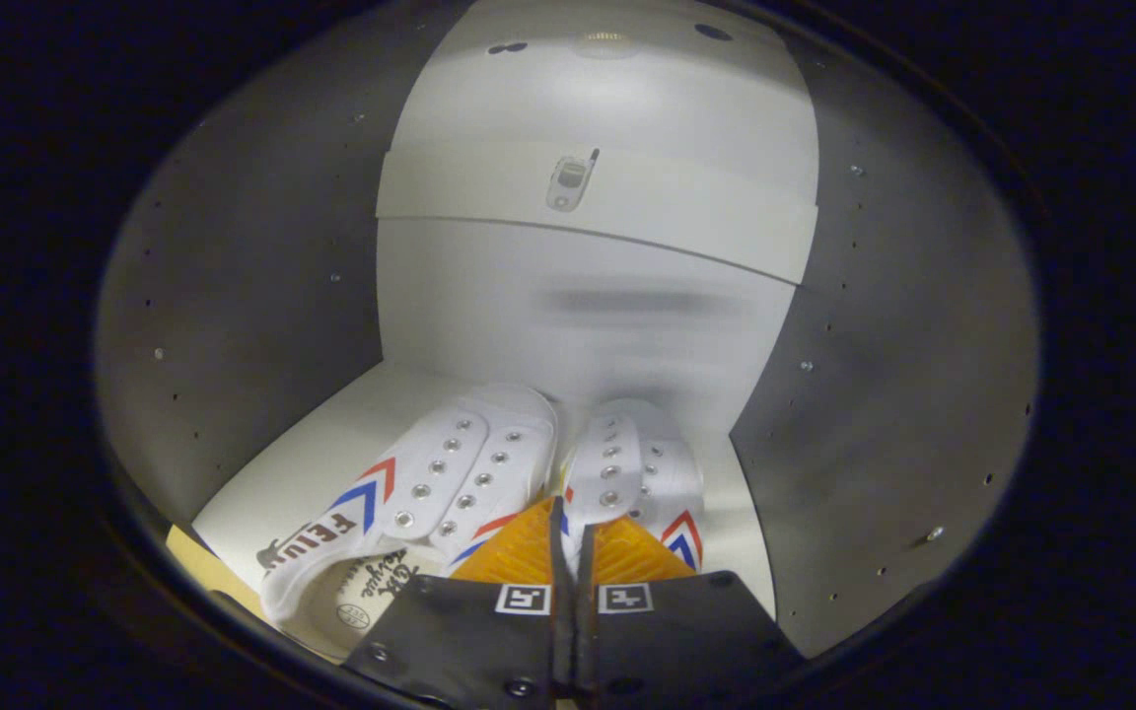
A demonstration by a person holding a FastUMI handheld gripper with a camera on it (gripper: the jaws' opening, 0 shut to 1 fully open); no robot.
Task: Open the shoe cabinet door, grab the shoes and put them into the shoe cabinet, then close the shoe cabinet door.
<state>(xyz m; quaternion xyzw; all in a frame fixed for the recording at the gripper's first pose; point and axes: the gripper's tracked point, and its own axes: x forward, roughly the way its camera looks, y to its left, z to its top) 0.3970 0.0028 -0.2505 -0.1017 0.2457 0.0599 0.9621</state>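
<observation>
We read "FEIU" in dark letters on the side of the left shoe (pixel 410 493); the script stamped on its insole (pixel 371 592) stayed unreadable to us.

Two white canvas sneakers sit in the shoe cabinet (pixel 262 296): the left sneaker (pixel 430 483) at eleven o'clock from the gripper (pixel 568 537), the right sneaker (pixel 632 468) at one o'clock. One gripper, two fingers pressed together, clamping the sneakers' inner sides.

Two shoes (pixel 519 473) side by side in shoe cabinet (pixel 262 296), tongs (pixel 566 537) between them
</observation>
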